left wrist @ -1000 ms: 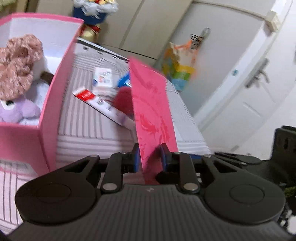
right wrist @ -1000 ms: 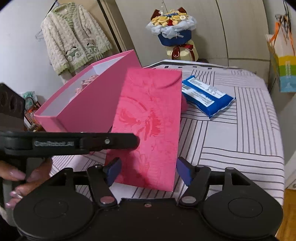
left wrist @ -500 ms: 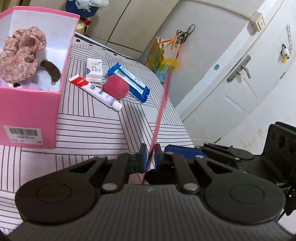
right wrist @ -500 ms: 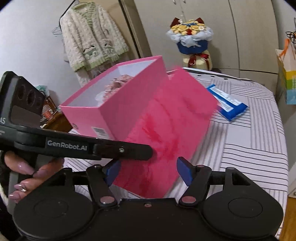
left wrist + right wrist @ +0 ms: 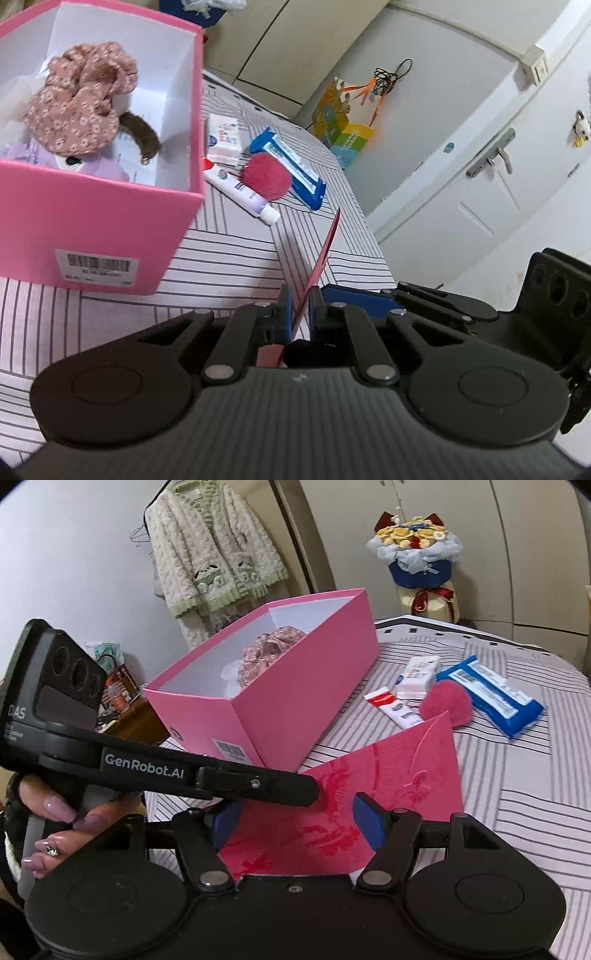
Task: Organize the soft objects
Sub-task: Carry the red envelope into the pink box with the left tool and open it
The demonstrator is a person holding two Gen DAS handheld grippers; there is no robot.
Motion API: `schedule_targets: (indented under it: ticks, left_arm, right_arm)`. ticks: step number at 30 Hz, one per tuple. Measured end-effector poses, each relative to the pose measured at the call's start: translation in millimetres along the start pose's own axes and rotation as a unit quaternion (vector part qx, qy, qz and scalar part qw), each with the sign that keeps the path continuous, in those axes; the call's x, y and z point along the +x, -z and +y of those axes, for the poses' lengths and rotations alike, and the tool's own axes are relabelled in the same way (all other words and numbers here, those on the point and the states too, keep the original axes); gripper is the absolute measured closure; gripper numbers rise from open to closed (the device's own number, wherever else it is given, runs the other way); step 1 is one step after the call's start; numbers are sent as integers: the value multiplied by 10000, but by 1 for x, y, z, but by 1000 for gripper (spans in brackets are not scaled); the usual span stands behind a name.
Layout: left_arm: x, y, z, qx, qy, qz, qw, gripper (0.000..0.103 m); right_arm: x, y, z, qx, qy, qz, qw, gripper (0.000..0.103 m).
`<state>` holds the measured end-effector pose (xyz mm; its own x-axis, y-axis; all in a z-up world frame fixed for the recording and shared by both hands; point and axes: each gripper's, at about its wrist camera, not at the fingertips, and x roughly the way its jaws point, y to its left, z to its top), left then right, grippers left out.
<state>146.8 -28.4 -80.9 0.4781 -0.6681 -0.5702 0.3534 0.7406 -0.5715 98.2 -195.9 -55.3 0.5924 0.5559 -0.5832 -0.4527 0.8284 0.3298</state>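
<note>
My left gripper (image 5: 299, 295) is shut on a thin red envelope (image 5: 325, 251), seen edge-on above the striped tablecloth. In the right wrist view the same envelope (image 5: 388, 775) slants flat, pinched at its left edge by the left gripper (image 5: 310, 792). My right gripper (image 5: 295, 823) is open; the envelope lies just beyond its blue pads (image 5: 369, 823), and I see no pad pressing on it. The open pink box (image 5: 92, 214) holds a floral fabric piece (image 5: 81, 107), a brown furry strip (image 5: 142, 131) and a purple plush (image 5: 103, 168). A pink pom-pom (image 5: 265, 176) lies on the cloth.
Beside the pom-pom (image 5: 447, 703) lie a toothpaste tube (image 5: 395, 709), a small white carton (image 5: 417, 675) and a blue wipes pack (image 5: 491, 698). A bouquet (image 5: 417, 554) stands past the table's far edge. A door (image 5: 480, 147) and a gift bag (image 5: 343, 125) are to the right.
The envelope has turned from face-on to edge-on in the left wrist view and tipped from upright to slanting flat. The left jaws closed tight on it. Both grippers drew back from the box.
</note>
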Motion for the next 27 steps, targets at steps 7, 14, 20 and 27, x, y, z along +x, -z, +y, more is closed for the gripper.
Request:
schedule_targets:
  ticks: [7,14,20,27]
  left_arm:
    - [-10,-5,2,-100,90,195,9997,96]
    - [-38,-13,-7,66,70,68,9999,96]
    - [-70,-22,-18,174,7,-128,9998,96]
    - [-107,-41,-23,239,50,-437,9987,96]
  right_arm:
    - [-1,-10,17,-184,-182,63,9996,30]
    - [-13,-21,39,-441,-223,-151,9987,30]
    - [-23,-39,62,-691,-259,-241,9970,30]
    - [-35,-68,97,-1156,-186,-417,9922,30]
